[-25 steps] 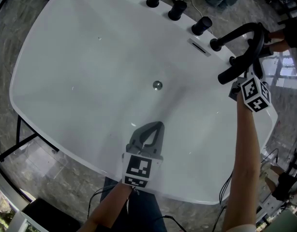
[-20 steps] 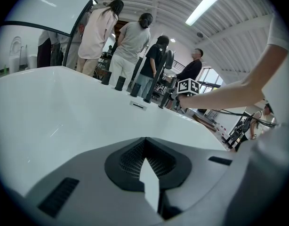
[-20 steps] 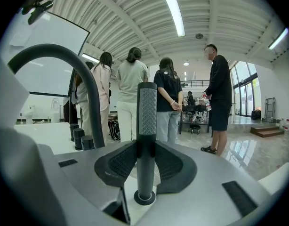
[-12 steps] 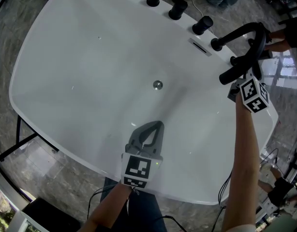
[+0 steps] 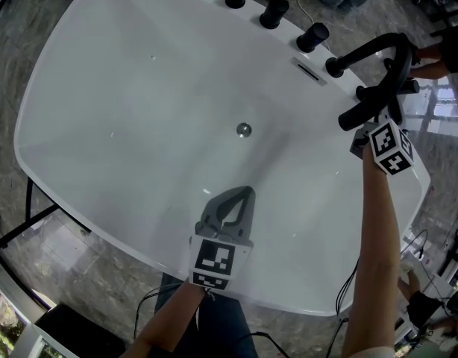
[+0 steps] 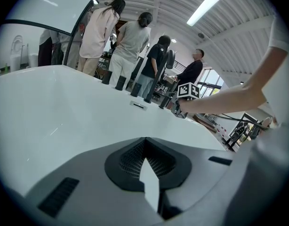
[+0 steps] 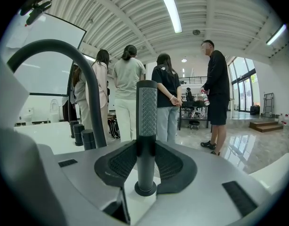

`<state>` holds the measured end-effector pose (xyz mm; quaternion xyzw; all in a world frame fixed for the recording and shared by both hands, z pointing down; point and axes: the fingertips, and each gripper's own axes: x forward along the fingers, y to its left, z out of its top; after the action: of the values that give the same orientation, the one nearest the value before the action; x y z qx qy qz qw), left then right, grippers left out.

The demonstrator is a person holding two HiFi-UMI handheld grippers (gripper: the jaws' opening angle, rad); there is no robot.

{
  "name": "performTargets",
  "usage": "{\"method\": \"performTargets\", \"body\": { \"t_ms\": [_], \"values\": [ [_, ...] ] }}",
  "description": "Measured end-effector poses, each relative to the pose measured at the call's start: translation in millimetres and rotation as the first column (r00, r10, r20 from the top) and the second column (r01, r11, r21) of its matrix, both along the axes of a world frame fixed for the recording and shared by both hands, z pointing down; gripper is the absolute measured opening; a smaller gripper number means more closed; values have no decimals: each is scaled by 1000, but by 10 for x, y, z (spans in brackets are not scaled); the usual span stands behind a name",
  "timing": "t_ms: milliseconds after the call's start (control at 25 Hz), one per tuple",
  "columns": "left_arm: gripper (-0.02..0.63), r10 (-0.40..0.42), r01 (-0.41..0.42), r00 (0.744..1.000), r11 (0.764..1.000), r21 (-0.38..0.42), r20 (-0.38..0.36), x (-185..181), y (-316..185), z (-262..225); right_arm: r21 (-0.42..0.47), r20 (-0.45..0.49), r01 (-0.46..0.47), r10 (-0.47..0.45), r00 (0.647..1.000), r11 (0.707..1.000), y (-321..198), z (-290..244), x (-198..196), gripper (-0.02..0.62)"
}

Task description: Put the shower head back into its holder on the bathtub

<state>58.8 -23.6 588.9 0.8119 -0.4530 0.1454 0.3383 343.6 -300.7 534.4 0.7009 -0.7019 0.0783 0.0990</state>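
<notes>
Your right gripper [image 7: 145, 147] is clamped on the shower head [image 7: 147, 112], which stands upright with its foot seemingly at the holder [image 7: 145, 189] directly below; your left gripper [image 5: 242, 194], jaws together and empty, hangs well apart over the bathtub [image 5: 102, 88]

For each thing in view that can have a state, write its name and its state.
left gripper: shut, empty.
right gripper: shut on shower head.
shower head: upright, lower end seated in the holder.
bathtub: no water visible.
</notes>
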Motion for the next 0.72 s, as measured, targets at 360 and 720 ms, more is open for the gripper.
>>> {"method": "performTargets", "body": {
  "t_ms": [360, 720],
  "values": [
    [2, 0, 0, 1000, 1000, -3, -14, 66, 14, 10, 9, -8, 10, -10, 1000, 1000, -6, 2, -16, 124],
    [2, 1, -1, 1000, 1000, 15, -9, 23, 38, -87, -14, -13, 20, -20, 1000, 1000, 3, 25, -4, 124]
  ]
}}
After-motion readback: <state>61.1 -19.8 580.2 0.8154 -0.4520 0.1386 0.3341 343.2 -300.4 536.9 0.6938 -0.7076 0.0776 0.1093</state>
